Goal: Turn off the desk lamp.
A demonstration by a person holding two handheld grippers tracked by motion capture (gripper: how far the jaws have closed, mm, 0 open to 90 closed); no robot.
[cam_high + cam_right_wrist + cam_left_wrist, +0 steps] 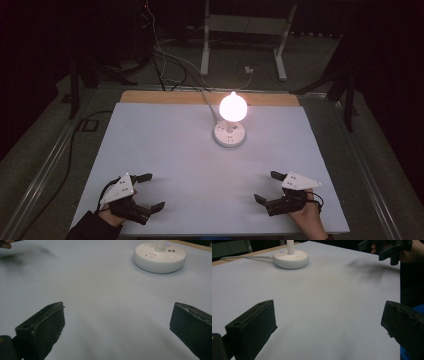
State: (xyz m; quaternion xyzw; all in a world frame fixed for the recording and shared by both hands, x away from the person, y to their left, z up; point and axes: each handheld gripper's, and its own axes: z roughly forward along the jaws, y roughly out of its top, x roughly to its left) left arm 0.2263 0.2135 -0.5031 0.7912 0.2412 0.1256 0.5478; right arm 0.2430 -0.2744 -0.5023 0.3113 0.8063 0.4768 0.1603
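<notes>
A white lamp stands at the back middle of the table, its round bulb (233,106) lit and glowing above a round white base (230,133) with sockets. That base (291,259) also sits far ahead in the left gripper view, and the base (159,257) lies at the upper right of the right gripper view. My left gripper (151,191) rests near the front left edge, open, nothing between its jaws. My right gripper (268,187) is near the front right edge, open and empty too. The right gripper (387,248) appears at the top right of the left gripper view.
The table top (165,150) is a pale sheet over a wooden board (165,96). The lamp's white cable (207,102) runs off the back edge. A white metal frame (245,30) and dark cables lie on the floor behind. The room around is dark.
</notes>
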